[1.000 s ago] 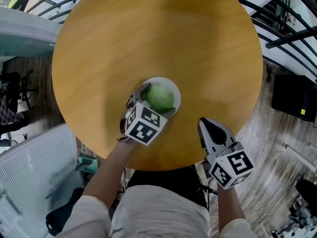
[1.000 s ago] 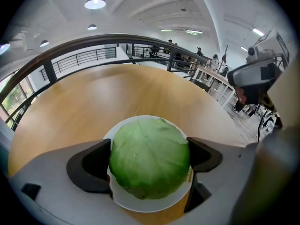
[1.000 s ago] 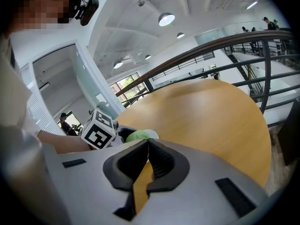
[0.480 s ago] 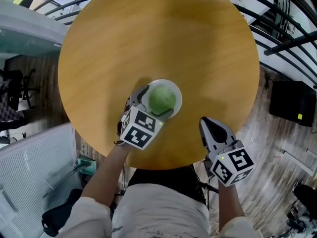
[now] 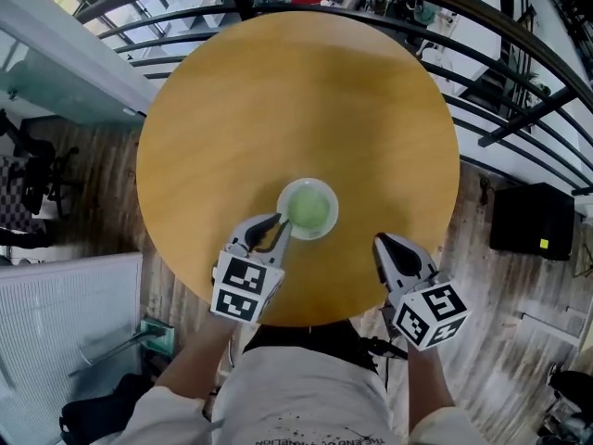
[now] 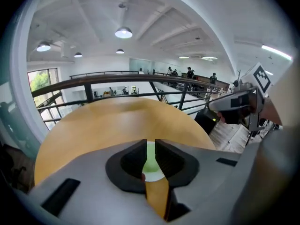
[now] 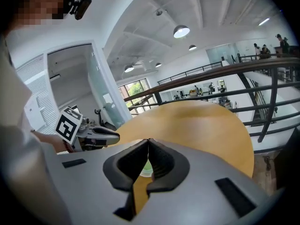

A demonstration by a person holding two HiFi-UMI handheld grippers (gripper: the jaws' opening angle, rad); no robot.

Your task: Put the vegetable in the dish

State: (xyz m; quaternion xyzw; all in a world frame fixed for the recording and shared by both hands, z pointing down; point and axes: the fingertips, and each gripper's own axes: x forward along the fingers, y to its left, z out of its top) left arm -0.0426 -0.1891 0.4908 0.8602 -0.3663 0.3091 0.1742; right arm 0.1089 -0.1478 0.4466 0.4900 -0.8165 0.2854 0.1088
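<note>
Lying in dish (image 5: 307,183), vegetable (image 5: 310,211), whole overhead only

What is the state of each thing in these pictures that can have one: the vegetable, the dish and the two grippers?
vegetable: lies in the dish, no gripper on it.
dish: upright on the table, holds the vegetable.
left gripper: jaws closing, nothing between them, tips near the dish's rim.
right gripper: jaws together, empty, at the table's near edge.
</note>
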